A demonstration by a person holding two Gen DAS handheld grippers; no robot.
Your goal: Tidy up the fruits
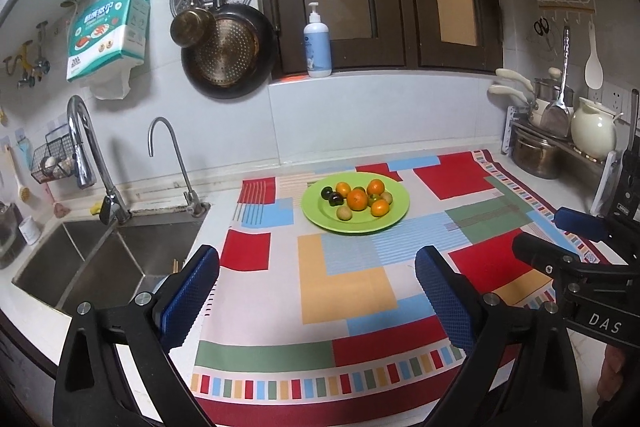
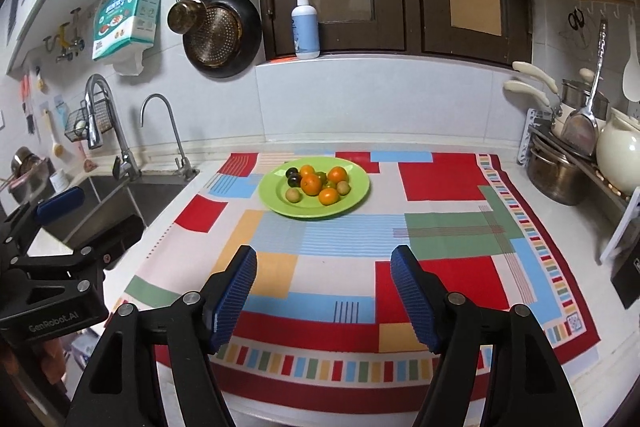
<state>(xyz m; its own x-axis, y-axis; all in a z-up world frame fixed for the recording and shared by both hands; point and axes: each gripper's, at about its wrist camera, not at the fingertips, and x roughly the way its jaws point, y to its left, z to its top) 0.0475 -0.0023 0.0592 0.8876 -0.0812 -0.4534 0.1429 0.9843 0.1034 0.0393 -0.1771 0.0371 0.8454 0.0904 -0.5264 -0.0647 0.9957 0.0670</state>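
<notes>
A green plate [image 1: 394,217] [image 2: 356,193] sits at the far middle of a coloured patchwork cloth [image 1: 348,279] [image 2: 340,267]. On it lie several oranges [image 1: 357,199] [image 2: 311,184], dark plums [image 1: 334,199] [image 2: 293,180] and small yellow-green fruits [image 1: 343,213] [image 2: 293,195]. My left gripper [image 1: 318,291] is open and empty above the cloth's near part, well short of the plate. My right gripper [image 2: 324,291] is open and empty too, beside it on the right; it also shows in the left wrist view [image 1: 560,231].
A steel sink [image 1: 100,259] [image 2: 120,199] with two taps lies left of the cloth. Pots, a cream jug [image 1: 592,127] and a rack stand at the right. Pans hang on the back wall; a soap bottle [image 1: 319,45] stands on the sill.
</notes>
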